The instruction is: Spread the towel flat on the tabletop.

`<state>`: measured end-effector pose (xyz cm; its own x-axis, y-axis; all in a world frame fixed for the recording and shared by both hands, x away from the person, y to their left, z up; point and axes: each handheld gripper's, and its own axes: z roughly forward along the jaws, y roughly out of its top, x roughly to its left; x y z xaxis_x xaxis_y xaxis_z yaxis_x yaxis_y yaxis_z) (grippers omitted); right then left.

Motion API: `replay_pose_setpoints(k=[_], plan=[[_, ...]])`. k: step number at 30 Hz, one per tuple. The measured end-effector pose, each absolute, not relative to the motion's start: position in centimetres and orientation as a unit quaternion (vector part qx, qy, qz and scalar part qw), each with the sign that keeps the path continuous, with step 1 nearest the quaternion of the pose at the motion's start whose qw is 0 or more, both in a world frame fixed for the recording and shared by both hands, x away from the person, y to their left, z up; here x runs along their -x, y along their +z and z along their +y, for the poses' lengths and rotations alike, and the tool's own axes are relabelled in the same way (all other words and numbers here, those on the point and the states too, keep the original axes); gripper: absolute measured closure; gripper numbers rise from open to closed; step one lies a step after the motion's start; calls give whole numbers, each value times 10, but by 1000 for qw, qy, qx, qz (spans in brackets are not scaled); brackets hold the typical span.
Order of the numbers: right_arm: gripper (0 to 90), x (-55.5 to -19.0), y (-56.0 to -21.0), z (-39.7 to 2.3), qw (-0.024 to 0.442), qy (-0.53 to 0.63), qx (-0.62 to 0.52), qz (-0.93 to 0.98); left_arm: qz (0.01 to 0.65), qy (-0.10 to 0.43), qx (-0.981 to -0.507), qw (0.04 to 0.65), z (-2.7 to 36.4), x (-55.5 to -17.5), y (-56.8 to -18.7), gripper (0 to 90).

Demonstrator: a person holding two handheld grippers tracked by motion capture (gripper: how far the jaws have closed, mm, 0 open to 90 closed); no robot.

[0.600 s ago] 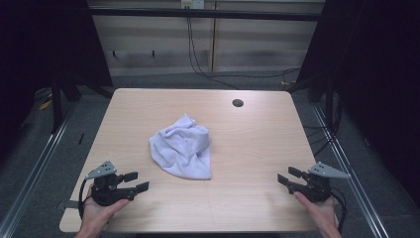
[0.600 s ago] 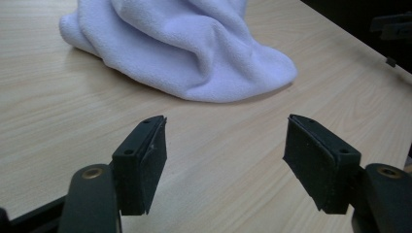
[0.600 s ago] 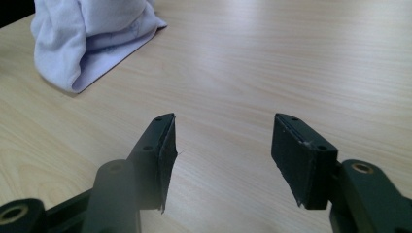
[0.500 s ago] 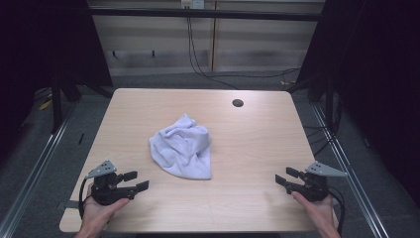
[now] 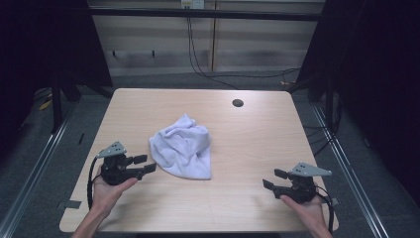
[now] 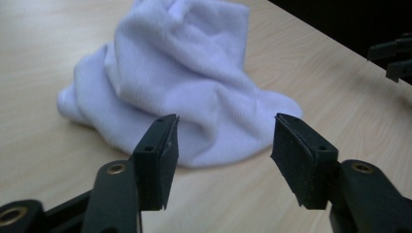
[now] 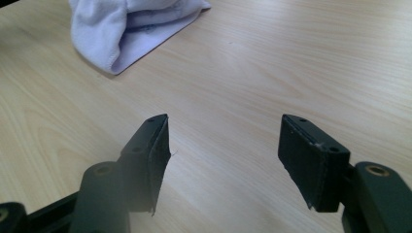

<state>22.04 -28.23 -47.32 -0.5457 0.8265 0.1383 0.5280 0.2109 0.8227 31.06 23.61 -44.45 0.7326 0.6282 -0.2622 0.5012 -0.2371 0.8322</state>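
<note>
A crumpled white cloth [image 5: 183, 148] lies near the middle of the wooden table [image 5: 257, 134]. My left gripper [image 5: 146, 164] is held just left of the cloth's near left edge, jaws pointing at it and open. In the left gripper view the cloth [image 6: 194, 82] rises just beyond the open left gripper [image 6: 224, 141], with nothing between the pads. My right gripper [image 5: 271, 179] hovers near the front right of the table, open and well apart from the cloth. In the right gripper view the open right gripper [image 7: 223, 131] is over bare wood, with the cloth [image 7: 126, 24] at the far upper left.
A small round hole [image 5: 237, 103] sits in the tabletop at the back right. Metal rails [image 5: 44, 153] run along both sides of the table, and cables [image 5: 208, 64] lie on the floor behind. The right gripper's tips [image 6: 393, 53] show far off in the left gripper view.
My left gripper has moved forward and right, up to the cloth's edge. My right gripper has shifted a little to the left. The cloth has not moved.
</note>
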Motion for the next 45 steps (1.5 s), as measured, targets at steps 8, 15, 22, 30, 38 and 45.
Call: replay_pose_setpoints(k=[8, 15, 22, 30, 38, 45], plan=[[337, -225, -475, -268, 148, 434, -432, 776, 362, 69, -798, 477, 200, -361, -456, 455], [331, -228, -479, -271, 135, 435, -432, 778, 360, 85, -841, 394, 176, -370, -490, 677], [339, -229, -478, -265, 131, 434, -427, 782, 329, 70, -859, 385, 175, -344, -494, 801], [384, -247, -480, -235, 108, 441, -404, 794, 286, 11, -870, 402, 173, -302, -494, 802], [447, -260, -488, -191, 79, 431, -353, 827, 265, -10, -866, 424, 183, -261, -475, 589], [465, -272, -495, -172, 74, 429, -340, 834, 255, 28, -831, 494, 185, -271, -432, 572]])
